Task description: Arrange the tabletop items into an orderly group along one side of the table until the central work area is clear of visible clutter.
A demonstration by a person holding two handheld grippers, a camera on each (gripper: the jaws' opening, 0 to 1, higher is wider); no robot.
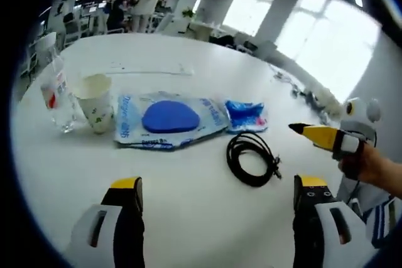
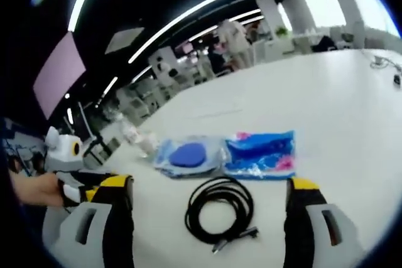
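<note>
In the left gripper view the left gripper (image 1: 217, 186) hangs over the white table (image 1: 188, 218) with its jaws spread wide and nothing between them. Just ahead of its right jaw lies a coiled black cable (image 1: 252, 158). Beyond that sit a blue wipes packet (image 1: 168, 119) and a smaller blue pouch (image 1: 246, 115) side by side, with a paper cup (image 1: 95, 102) and a clear plastic bottle (image 1: 58, 89) farther left. In the right gripper view the right gripper (image 2: 210, 202) is likewise wide open and empty, the cable directly between its jaws.
</note>
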